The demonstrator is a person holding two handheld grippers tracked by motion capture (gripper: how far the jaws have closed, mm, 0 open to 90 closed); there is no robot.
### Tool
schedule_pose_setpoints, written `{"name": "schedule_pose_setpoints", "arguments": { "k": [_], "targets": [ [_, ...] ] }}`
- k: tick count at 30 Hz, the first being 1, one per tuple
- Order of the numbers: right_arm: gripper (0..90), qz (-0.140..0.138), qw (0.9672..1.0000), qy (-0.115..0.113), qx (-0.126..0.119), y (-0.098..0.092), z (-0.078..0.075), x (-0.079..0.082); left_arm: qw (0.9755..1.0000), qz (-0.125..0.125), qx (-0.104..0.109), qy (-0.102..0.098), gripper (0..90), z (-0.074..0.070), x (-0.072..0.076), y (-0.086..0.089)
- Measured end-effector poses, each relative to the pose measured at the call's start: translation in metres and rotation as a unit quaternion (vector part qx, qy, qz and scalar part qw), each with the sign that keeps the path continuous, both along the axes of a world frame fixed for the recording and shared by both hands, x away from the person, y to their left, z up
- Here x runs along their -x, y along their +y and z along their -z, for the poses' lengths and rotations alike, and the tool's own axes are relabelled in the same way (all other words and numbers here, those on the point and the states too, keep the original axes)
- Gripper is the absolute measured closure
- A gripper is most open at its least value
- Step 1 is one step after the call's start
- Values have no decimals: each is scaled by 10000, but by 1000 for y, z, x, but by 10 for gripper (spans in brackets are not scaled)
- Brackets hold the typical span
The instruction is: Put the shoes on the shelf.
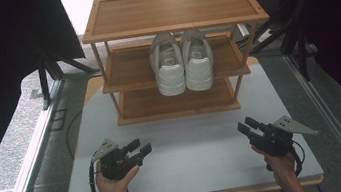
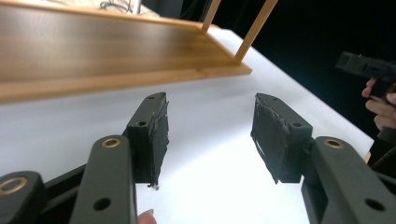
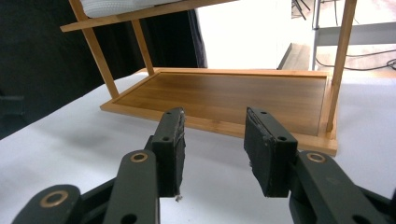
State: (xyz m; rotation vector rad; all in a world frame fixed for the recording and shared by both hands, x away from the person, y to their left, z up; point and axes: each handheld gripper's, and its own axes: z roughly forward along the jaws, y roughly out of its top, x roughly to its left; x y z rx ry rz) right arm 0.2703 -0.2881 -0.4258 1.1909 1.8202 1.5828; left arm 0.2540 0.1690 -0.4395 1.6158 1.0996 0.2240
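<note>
Left gripper (image 1: 140, 147) spread wide, nothing between jaws; right gripper (image 1: 246, 126) spread too, empty. Shoe rack (image 1: 179, 102) just ahead of both, white sneakers (image 1: 182, 66) on middle shelf.

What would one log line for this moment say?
left gripper: open, empty | right gripper: open, empty | white shoes: side by side on rack's middle shelf | table: both grippers low over it

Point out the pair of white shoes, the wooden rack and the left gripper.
white shoes (image 1: 182, 66), high view, on the heel of the left shoe.
wooden rack (image 1: 171, 9), high view, on its bare top shelf.
left gripper (image 1: 139, 149), high view, between its two jaw tips.
</note>
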Motion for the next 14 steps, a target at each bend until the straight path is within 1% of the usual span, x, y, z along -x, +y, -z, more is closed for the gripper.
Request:
{"name": "schedule_pose_setpoints", "arguments": {
  "k": [3,8,14],
  "targets": [
    [570,-12,10000,-9,52,2,1,0,10000,-25,57,67,457,2,0,4],
    [558,9,10000,1,62,1,2,0,9999,-83,138,16,453,-3,0,10],
    [547,78,9999,21,64,-4,4,1,9995,-195,243,96,444,-2,-2,18]
  ]
}}
